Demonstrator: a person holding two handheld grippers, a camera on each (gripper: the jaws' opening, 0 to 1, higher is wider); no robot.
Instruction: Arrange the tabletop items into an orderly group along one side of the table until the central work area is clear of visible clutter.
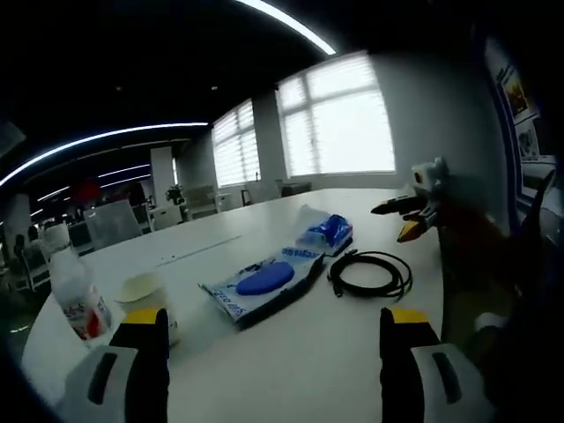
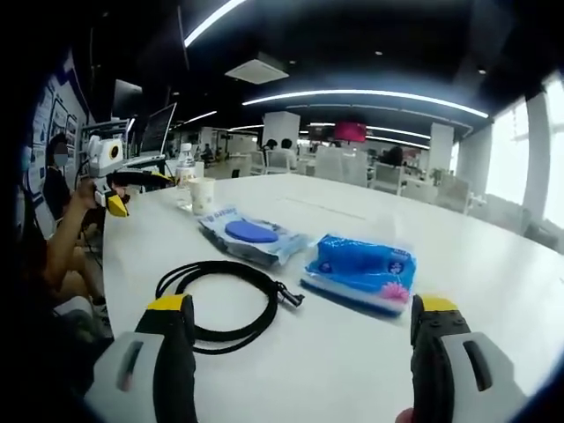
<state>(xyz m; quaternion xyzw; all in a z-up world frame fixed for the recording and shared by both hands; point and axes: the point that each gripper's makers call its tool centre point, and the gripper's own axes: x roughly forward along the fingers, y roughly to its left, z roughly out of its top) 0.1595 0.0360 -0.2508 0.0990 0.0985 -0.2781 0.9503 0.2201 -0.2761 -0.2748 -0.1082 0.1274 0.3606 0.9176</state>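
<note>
Both grippers hover over the white table (image 2: 493, 264) with jaws spread apart and nothing held — the left gripper (image 1: 273, 352) near the bottle end, the right gripper (image 2: 304, 352) near the cable end. In a loose row lie a coiled black cable (image 2: 225, 300), a blue tissue pack (image 2: 361, 271), a flat packet with a blue pad (image 2: 251, 233), a paper cup (image 1: 145, 295) and a plastic bottle (image 1: 75, 291). The cable looks limp and springy — best pinched across two strands of the coil. The packets seem soft, light, slippery; grip an edge. Cup crushes easily; take its rim gently.
</note>
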